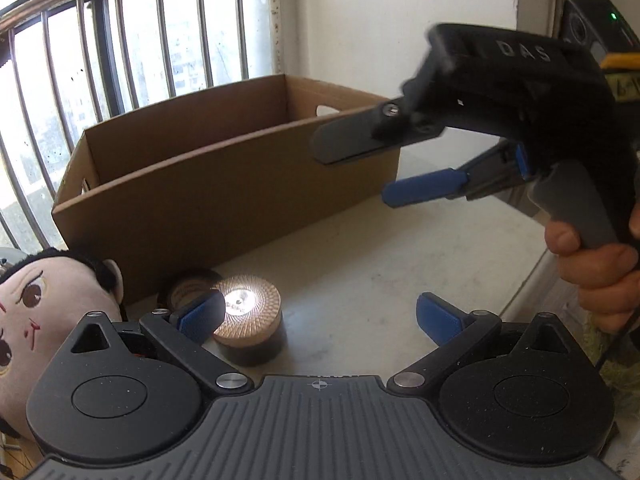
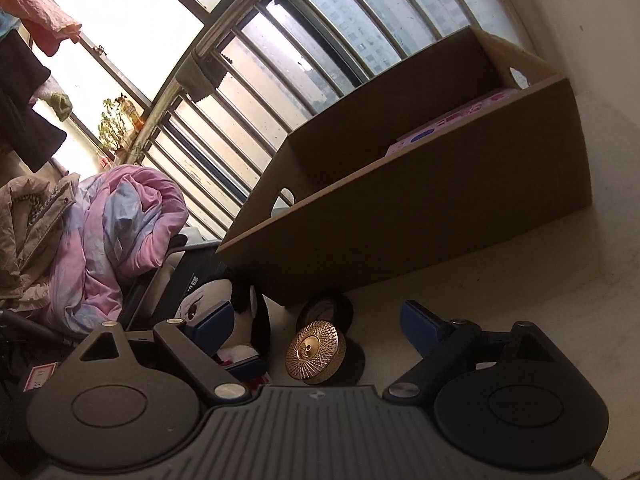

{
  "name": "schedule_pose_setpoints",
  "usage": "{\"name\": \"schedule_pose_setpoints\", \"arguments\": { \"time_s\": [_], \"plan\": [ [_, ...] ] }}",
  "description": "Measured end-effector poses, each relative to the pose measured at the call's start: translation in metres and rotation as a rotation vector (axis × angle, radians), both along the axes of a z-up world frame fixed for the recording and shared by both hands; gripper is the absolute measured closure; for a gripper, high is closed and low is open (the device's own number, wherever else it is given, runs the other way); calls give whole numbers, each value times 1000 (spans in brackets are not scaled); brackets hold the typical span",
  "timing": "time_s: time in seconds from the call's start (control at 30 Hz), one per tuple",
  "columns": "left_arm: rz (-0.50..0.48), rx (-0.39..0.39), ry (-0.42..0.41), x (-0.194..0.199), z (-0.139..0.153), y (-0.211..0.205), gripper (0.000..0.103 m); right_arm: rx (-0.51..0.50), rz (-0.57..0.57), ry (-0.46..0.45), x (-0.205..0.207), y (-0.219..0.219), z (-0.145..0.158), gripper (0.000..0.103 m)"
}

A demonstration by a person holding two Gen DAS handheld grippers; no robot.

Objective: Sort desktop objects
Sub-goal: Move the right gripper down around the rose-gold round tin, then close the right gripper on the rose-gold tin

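Note:
A round jar with a gold patterned lid (image 1: 248,320) stands on the white table in front of the brown cardboard box (image 1: 224,200). A second dark round jar (image 1: 188,290) sits just behind it. A plush doll head (image 1: 32,308) lies at the left. My left gripper (image 1: 320,316) is open and empty, low over the table, its left finger beside the gold jar. My right gripper (image 1: 352,176) hovers open and empty near the box's right end. In the right wrist view the box (image 2: 420,216) holds a pink item (image 2: 452,124), with the gold jar (image 2: 316,352), dark jar (image 2: 326,312) and doll (image 2: 224,312) below.
A barred window (image 1: 120,60) runs behind the box. A white wall (image 1: 400,20) is at the right. A black device with a green light (image 1: 600,24) stands at the far right. Pink and blue bedding (image 2: 116,236) is piled beyond the table's left side.

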State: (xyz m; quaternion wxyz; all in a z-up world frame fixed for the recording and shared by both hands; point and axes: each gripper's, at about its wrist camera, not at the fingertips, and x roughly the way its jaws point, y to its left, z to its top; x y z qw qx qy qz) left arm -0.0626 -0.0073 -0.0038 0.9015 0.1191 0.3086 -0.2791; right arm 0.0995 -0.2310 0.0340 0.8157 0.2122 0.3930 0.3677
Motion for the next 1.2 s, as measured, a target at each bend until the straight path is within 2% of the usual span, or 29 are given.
{"name": "schedule_pose_setpoints", "arguments": {
  "time_s": [0.23, 0.47, 0.7, 0.83, 0.9, 1.03, 1.13, 1.2],
  "plan": [
    [63, 111, 23, 17, -26, -15, 0, -10, 70, 63, 24, 13, -22, 20],
    [118, 193, -12, 34, -30, -23, 0, -15, 202, 141, 51, 27, -39, 24],
    [138, 261, -22, 49, -34, -34, 0, -59, 298, 177, 67, 45, -48, 34],
    [138, 249, -5, 58, -33, -33, 0, -74, 343, 193, 68, 51, -52, 41],
    [130, 229, 16, 64, -33, -32, 0, -91, 339, 181, 66, 49, -51, 41],
    [93, 154, 100, 75, -35, -29, 0, -91, 308, 189, 64, 35, -52, 41],
    [68, 143, 94, 81, -35, -33, 0, -98, 270, 192, 62, 22, -50, 41],
    [36, 105, 98, 85, -33, -34, 0, -95, 244, 194, 60, 12, -49, 41]
  ]
}}
